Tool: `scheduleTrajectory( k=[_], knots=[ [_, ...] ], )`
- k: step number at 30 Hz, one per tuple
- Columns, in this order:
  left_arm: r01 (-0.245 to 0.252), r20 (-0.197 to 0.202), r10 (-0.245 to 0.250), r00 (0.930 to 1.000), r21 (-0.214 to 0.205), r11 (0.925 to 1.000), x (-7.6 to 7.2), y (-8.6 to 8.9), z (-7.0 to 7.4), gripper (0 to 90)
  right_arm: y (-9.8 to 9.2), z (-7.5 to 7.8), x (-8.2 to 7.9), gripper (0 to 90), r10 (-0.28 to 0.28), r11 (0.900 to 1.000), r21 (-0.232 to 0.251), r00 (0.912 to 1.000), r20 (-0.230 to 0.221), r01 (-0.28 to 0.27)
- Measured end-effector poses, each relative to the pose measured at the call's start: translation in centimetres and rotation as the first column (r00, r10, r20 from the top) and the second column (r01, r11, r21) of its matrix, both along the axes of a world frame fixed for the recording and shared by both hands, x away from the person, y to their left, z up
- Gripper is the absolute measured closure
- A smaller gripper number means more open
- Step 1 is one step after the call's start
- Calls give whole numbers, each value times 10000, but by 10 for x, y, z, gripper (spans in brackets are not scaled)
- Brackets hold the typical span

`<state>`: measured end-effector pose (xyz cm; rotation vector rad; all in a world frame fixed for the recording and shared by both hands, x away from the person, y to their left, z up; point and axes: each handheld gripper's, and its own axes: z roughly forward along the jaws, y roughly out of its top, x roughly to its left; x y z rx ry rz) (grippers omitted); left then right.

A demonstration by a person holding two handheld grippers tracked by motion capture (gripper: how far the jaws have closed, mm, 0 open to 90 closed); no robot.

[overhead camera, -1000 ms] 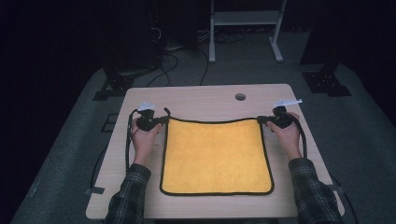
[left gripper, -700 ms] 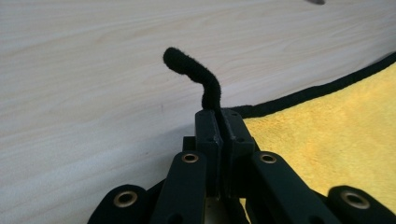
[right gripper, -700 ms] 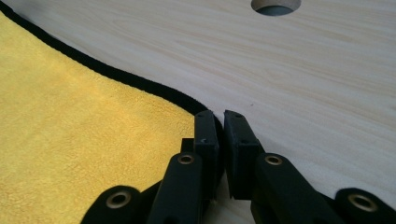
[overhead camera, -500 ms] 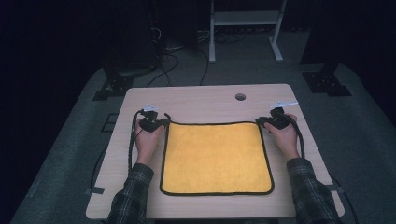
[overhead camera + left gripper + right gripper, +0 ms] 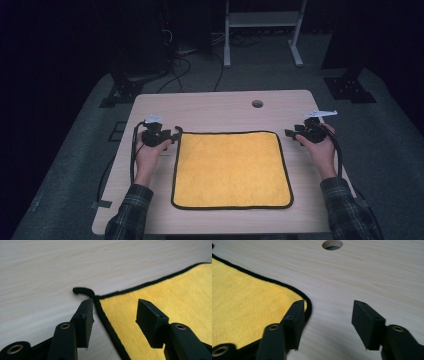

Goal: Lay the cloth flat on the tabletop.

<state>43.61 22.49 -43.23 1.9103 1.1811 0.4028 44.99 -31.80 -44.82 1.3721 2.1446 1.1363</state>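
A yellow cloth [image 5: 232, 167] with a black hem lies flat and square on the wooden table [image 5: 210, 107]. My left gripper [image 5: 174, 136] rests at the cloth's far left corner and my right gripper [image 5: 291, 134] just outside its far right corner. In the left gripper view the left gripper [image 5: 115, 315] has just been opening; the cloth corner [image 5: 117, 302] and its black hang loop [image 5: 83, 291] lie between the jaws, untouched by the pads. In the right gripper view the right gripper [image 5: 328, 313] has also just been opening, over bare wood, with the cloth corner [image 5: 287, 293] beside one jaw.
A round cable hole [image 5: 257, 103] sits in the table beyond the cloth, also seen as the hole [image 5: 332, 244] ahead of the right gripper. A white metal stand [image 5: 260, 20] and cables [image 5: 185, 65] are on the dark floor behind. Each gripper's cable trails off the table's sides.
Both grippers were closed at the cloth's far corners; their jaws have opened and let go. The right hand has slid a little outward, and the cloth lies flat.
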Motion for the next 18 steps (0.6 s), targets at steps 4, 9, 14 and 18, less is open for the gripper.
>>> scheduleTrajectory(
  k=[4, 9, 14, 18],
  knots=[
    [-3, 6, 3, 10000, 110, 9999, -13, 1, 1, 430, -6, -3, -14, 352, -62, 9995, -308, 10000, -42, 61],
    [168, -97, -165, 9998, 355, 9992, -29, 2, -2, 379, -11, -9, -32, 317, -241, 9965, -807, 9991, -346, 213],
    [309, -179, -301, 9994, 466, 9984, -43, 1, -6, 356, -14, -14, -47, 283, -303, 9947, -997, 9986, -437, 258],
    [402, -207, -390, 9990, 615, 9973, -52, 1, -9, 345, -14, -18, -56, 274, -254, 9921, -1243, 9981, -562, 183]
  ],
)
